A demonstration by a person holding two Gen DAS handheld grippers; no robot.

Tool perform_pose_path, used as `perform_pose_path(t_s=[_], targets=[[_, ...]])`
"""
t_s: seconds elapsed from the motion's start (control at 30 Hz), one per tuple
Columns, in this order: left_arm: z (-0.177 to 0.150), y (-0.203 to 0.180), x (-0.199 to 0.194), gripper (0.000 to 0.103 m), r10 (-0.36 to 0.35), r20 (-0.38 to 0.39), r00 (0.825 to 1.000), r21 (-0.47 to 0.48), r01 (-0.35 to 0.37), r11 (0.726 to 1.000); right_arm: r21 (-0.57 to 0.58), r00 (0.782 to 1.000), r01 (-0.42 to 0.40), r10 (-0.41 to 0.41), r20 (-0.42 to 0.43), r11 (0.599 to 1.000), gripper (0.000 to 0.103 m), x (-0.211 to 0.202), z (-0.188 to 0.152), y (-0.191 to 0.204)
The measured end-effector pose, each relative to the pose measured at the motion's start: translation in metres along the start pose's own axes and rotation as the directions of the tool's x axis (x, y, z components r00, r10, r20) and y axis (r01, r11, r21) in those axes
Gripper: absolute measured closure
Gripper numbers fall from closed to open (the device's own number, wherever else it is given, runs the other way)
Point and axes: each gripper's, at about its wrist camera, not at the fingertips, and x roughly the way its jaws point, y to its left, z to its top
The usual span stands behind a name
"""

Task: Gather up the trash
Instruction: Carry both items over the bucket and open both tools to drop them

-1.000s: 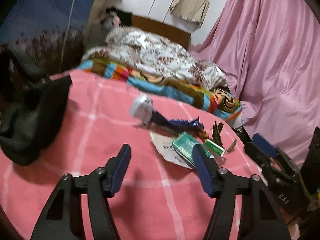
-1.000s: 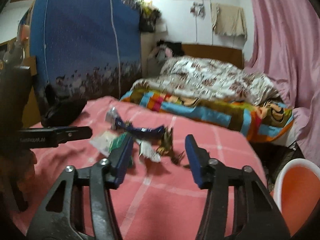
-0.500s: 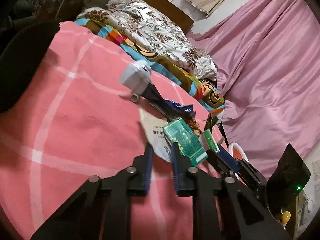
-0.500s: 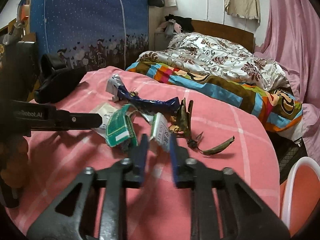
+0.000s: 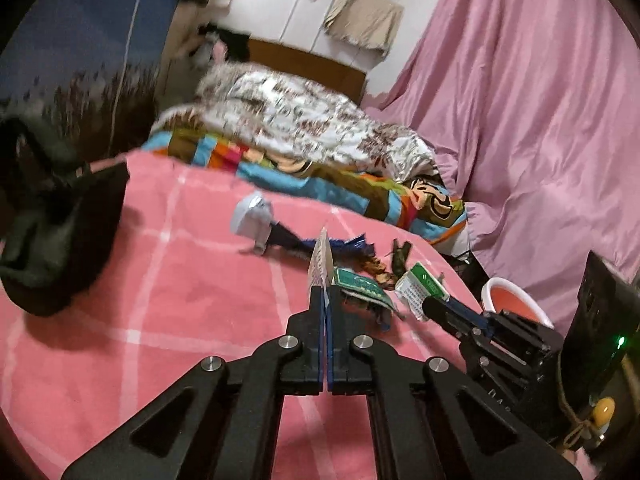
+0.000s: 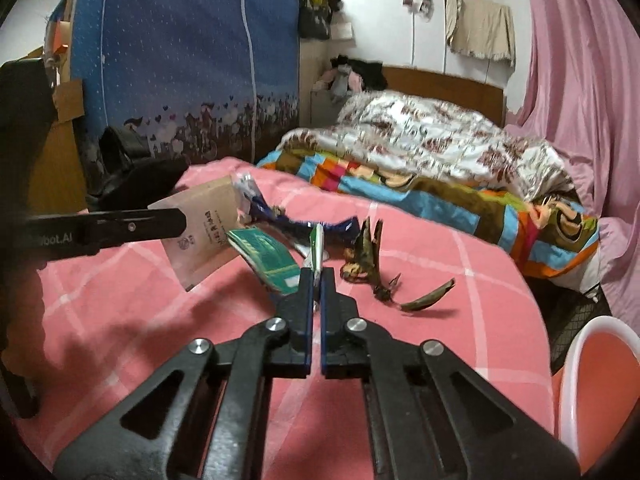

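My left gripper point(image 5: 325, 294) is shut on a flat paper packet point(image 5: 321, 258), held edge-on above the pink checked cloth point(image 5: 172, 304); in the right wrist view the packet point(image 6: 204, 228) shows its tan face. My right gripper point(image 6: 316, 276) is shut on a small white-and-green box point(image 6: 317, 249), which also shows in the left wrist view point(image 5: 420, 286). A green packet point(image 6: 266, 258), a blue wrapper point(image 6: 316, 227), a grey crumpled wrapper point(image 5: 252, 220) and dried banana peel point(image 6: 366, 254) lie on the cloth.
A white bin with an orange inside point(image 6: 596, 384) stands at the table's right edge. A black bag point(image 5: 52, 224) sits at the left. Behind are a bed with quilts point(image 6: 420, 152), a blue wardrobe point(image 6: 180, 60) and a pink drape point(image 5: 520, 100).
Both grippers went from open, to closing over the trash, to shut. The left has lifted the paper packet off the cloth; the right has pinched the white-and-green box.
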Motion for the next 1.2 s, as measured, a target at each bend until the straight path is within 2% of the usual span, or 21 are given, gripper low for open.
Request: perform_pose_path(t_s=[0.17, 0.23, 0.33, 0.4, 0.53, 0.63, 0.73, 0.93, 1.2], targets=[[-0.010, -0.024, -0.014, 0.103, 0.037, 0.098, 0.995, 0.089, -0.046, 0.995, 0.001, 0.993, 0.037, -0.037, 0.108, 0.999, 0.098, -0.026, 0.003, -0.002], [-0.012, -0.034, -0.020, 0.103, 0.049, 0.146, 0.988, 0.114, -0.066, 0.991, 0.007, 0.985, 0.043, -0.044, 0.164, 0.999, 0.098, -0.039, 0.005, -0.004], [-0.011, -0.048, -0.029, 0.103, 0.028, 0.216, 0.976, 0.151, -0.061, 0.987, 0.012, 0.965, 0.065, -0.066, 0.254, 0.998, 0.098, -0.060, 0.010, -0.008], [-0.010, -0.059, -0.034, 0.103, 0.007, 0.257, 0.966, 0.182, -0.056, 0.982, 0.021, 0.944, 0.095, -0.096, 0.317, 0.995, 0.098, -0.075, 0.012, -0.012], [-0.009, -0.088, -0.038, 0.103, -0.077, 0.321, 0.944, 0.237, -0.001, 0.972, 0.053, 0.904, 0.155, -0.163, 0.395, 0.986, 0.098, -0.101, 0.012, -0.024], [-0.006, -0.111, -0.034, 0.103, -0.148, 0.338, 0.929, 0.272, 0.054, 0.961, 0.087, 0.859, 0.230, -0.244, 0.450, 0.969, 0.098, -0.125, 0.009, -0.038], [-0.006, -0.132, -0.026, 0.103, -0.204, 0.336, 0.920, 0.302, 0.100, 0.948, 0.116, 0.826, 0.287, -0.307, 0.472, 0.951, 0.098, -0.144, 0.004, -0.046], [-0.008, -0.179, -0.001, 0.103, -0.280, 0.292, 0.914, 0.345, 0.173, 0.922, 0.184, 0.785, 0.399, -0.438, 0.438, 0.898, 0.098, -0.167, -0.014, -0.076], [-0.014, -0.230, 0.042, 0.103, -0.351, 0.200, 0.915, 0.366, 0.262, 0.893, 0.264, 0.753, 0.490, -0.556, 0.351, 0.831, 0.098, -0.185, -0.038, -0.118]])
